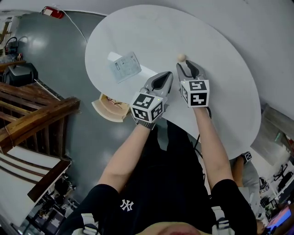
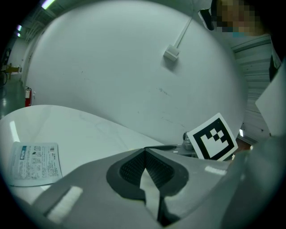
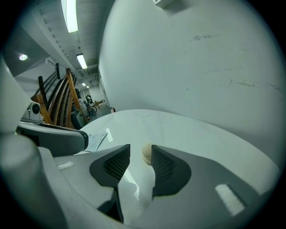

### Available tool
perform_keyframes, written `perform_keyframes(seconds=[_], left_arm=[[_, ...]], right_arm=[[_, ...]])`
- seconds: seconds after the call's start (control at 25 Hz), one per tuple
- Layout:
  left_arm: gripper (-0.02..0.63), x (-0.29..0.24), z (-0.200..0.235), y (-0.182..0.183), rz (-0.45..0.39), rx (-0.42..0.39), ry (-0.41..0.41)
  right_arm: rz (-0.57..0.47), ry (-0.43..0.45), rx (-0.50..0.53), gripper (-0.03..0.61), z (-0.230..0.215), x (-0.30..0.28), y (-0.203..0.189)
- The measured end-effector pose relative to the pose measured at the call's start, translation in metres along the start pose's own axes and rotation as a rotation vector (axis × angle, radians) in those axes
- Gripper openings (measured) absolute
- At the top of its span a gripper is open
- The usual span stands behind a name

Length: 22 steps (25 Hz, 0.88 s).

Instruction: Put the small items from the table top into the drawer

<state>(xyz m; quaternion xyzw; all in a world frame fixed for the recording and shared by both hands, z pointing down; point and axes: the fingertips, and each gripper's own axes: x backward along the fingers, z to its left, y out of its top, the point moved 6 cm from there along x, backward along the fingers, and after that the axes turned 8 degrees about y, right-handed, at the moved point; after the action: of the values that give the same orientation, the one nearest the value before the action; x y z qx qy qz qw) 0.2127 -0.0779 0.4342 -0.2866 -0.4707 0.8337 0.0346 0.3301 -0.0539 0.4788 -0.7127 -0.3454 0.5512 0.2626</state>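
A small beige ball (image 1: 181, 57) rests on the white oval table (image 1: 220, 92); in the right gripper view the ball (image 3: 146, 153) sits just beyond the fingertips. My right gripper (image 1: 187, 65) (image 3: 140, 149) is open by a narrow gap and holds nothing. A flat printed packet (image 1: 124, 67) (image 2: 35, 163) lies on the table to the left. Beside the right one, my left gripper (image 1: 168, 76) (image 2: 144, 150) is shut and empty, pointing over the table. Under the table's near-left edge, a wooden drawer (image 1: 108, 107) stands open.
A wall rises close behind the table, with a small white box and cable (image 2: 171, 53) on it. Wooden stair rails (image 1: 36, 114) stand at the left over the grey floor. A red extinguisher (image 1: 53, 12) lies at the far left.
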Motion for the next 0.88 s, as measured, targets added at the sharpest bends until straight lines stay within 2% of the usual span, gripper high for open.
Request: perform_keyframes(seconds=[0.24,0.6,0.68,0.8,0.88], left_arm=[[0.0,-0.015,0.006,-0.003,0.013,0.012,0.018],[0.0,-0.028,0.016,-0.005,0.029,0.033,0.038],[0.0,-0.029,0.018,-0.005,0.029,0.035,0.041],[0.0,-0.028,0.021,-0.007,0.031,0.038,0.047],[0.0,-0.028,0.021,-0.008,0.03,0.042,0.049]], right_arm=[[0.031,0.009,-0.001,0.216,-0.016,-0.02,-0.003],[0.082,0.023,0.02,0.227,-0.026,-0.041,-0.002],[0.092,0.024,0.027,0.22,-0.027,-0.044,-0.001],[0.105,0.023,0.037,0.167,-0.027,-0.046,-0.002],[0.108,0.024,0.038,0.163,-0.026,-0.046,-0.003]])
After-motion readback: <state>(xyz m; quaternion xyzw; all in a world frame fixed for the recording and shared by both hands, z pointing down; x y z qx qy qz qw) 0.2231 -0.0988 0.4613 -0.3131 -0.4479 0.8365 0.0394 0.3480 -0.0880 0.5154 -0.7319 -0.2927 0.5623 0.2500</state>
